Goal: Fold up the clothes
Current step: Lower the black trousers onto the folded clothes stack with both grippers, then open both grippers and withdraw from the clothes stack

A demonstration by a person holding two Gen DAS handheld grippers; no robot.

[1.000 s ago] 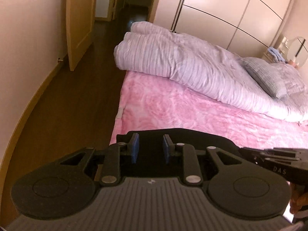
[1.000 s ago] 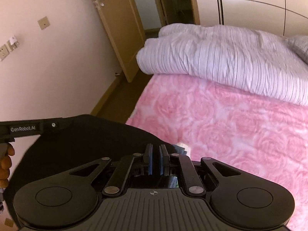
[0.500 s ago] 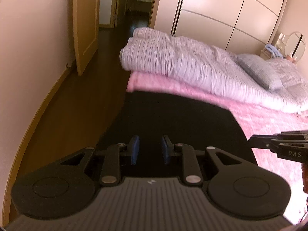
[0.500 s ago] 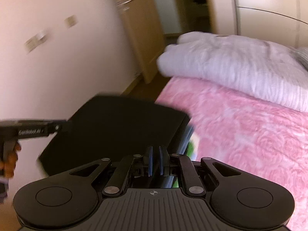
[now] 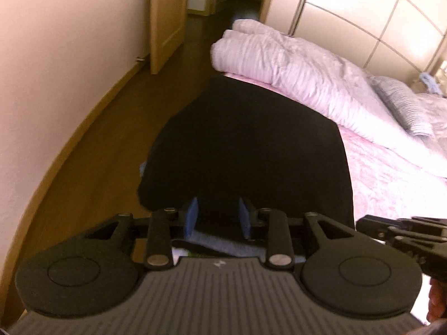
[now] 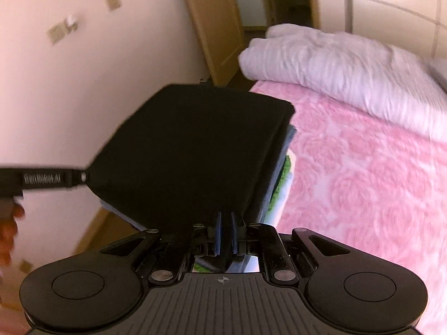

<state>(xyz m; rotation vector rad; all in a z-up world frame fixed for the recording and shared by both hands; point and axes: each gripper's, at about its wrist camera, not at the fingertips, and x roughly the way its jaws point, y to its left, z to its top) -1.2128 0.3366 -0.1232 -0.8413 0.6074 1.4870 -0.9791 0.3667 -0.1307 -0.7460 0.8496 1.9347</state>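
Note:
A folded black garment (image 5: 245, 145) lies flat in front of both grippers, over a stack of folded clothes (image 6: 282, 173) in blue, green and white at the corner of the bed. My left gripper (image 5: 218, 215) grips the garment's thick near edge between its blue pads. The right gripper (image 6: 225, 223) is shut on the same black garment (image 6: 190, 145), pads almost together. In the right wrist view the left gripper (image 6: 42, 180) reaches the garment's left corner. The right gripper (image 5: 405, 231) shows at the right edge of the left wrist view.
The bed has a pink rose-patterned sheet (image 6: 363, 167) with a rolled lilac duvet (image 5: 293, 67) and a grey pillow (image 5: 402, 106) at the back. A wooden floor (image 5: 97, 167), a wall and an open door (image 5: 164, 14) lie to the left. Wardrobe doors (image 5: 363, 14) stand behind.
The black garment has swung up and forward from the bed's near edge and now spreads flat over the stack of folded clothes. Both grippers moved with it and kept their hold.

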